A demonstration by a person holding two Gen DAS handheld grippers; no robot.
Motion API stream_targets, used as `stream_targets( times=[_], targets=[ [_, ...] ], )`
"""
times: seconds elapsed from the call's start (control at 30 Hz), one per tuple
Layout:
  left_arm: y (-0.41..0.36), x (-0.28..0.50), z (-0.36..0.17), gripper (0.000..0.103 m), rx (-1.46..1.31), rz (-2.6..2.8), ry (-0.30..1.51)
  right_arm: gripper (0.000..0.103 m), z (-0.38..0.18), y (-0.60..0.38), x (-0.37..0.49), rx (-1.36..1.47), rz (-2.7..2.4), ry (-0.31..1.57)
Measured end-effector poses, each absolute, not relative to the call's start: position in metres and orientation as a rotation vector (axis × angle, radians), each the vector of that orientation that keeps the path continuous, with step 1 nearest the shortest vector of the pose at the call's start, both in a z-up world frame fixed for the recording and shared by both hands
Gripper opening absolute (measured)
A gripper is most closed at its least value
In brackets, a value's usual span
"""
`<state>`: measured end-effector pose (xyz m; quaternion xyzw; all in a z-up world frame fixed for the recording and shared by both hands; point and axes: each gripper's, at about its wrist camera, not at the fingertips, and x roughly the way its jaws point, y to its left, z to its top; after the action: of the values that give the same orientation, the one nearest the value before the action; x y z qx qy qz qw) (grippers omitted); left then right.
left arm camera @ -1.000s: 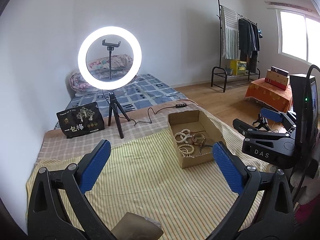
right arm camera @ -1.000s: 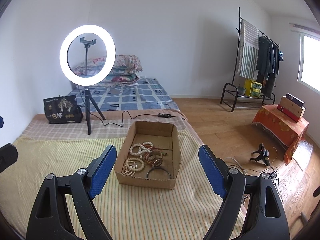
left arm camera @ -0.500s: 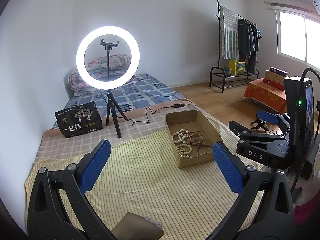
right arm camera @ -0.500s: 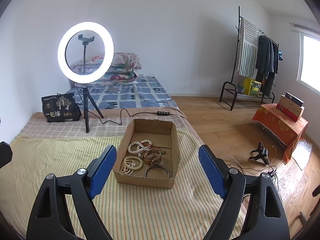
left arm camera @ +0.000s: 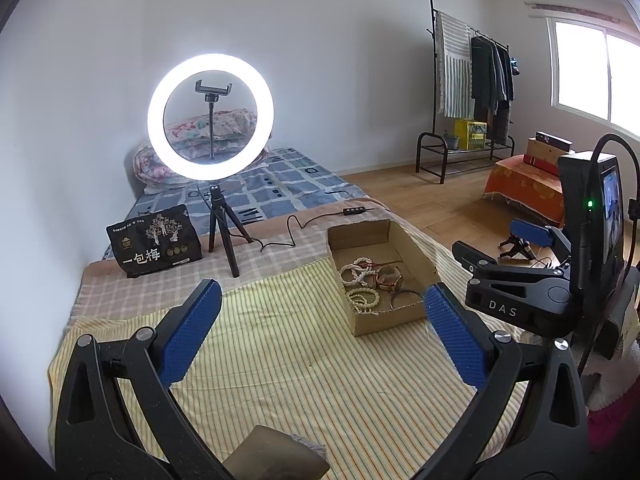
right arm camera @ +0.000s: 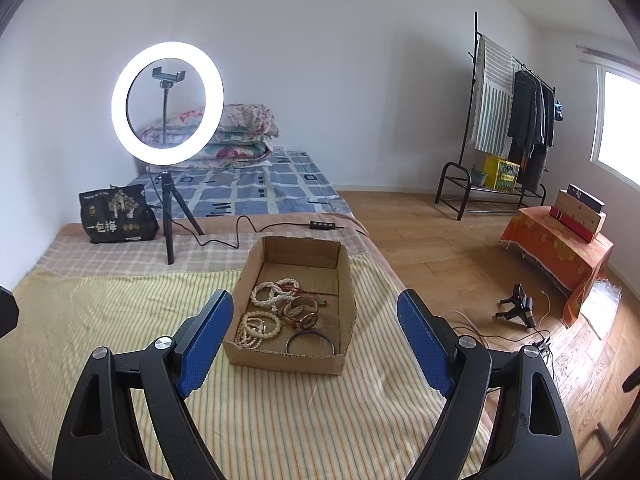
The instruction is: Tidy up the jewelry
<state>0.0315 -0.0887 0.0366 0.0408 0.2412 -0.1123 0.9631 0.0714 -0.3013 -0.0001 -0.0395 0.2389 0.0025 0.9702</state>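
Observation:
An open cardboard box (right arm camera: 346, 276) sits on a yellow striped blanket (right arm camera: 120, 312). Inside lie white bead bracelets (right arm camera: 258, 326), a watch (right arm camera: 302, 314) and a dark bangle (right arm camera: 310, 342). My right gripper (right arm camera: 316, 300) hangs open just in front of the box with nothing between its blue pads. The left gripper (left arm camera: 322, 290) is open too and holds nothing, with the same box (left arm camera: 404, 320) ahead to its right. In the left wrist view the right gripper (left arm camera: 494, 244) shows from the side beyond the box.
A lit ring light on a tripod (right arm camera: 167, 100) stands behind the box, with its cable (right arm camera: 240, 232) trailing across the bed. A black printed bag (right arm camera: 116, 214) rests at the back left. The bed's right edge (right arm camera: 384, 264) drops to a wooden floor.
Both views drifted very slightly; the box sits a touch lower and nearer in the right wrist view. Both grippers stay open.

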Motion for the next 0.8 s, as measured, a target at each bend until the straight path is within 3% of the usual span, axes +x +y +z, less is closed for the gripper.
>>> stream_targets(
  times=[0.8],
  targets=[
    [-0.0917, 0.0305, 0.0374, 0.103, 0.085, -0.232, 0.488, 0.084, -0.0015, -0.3003, 0.0720, -0.089, 0.004, 0.483]
  ],
)
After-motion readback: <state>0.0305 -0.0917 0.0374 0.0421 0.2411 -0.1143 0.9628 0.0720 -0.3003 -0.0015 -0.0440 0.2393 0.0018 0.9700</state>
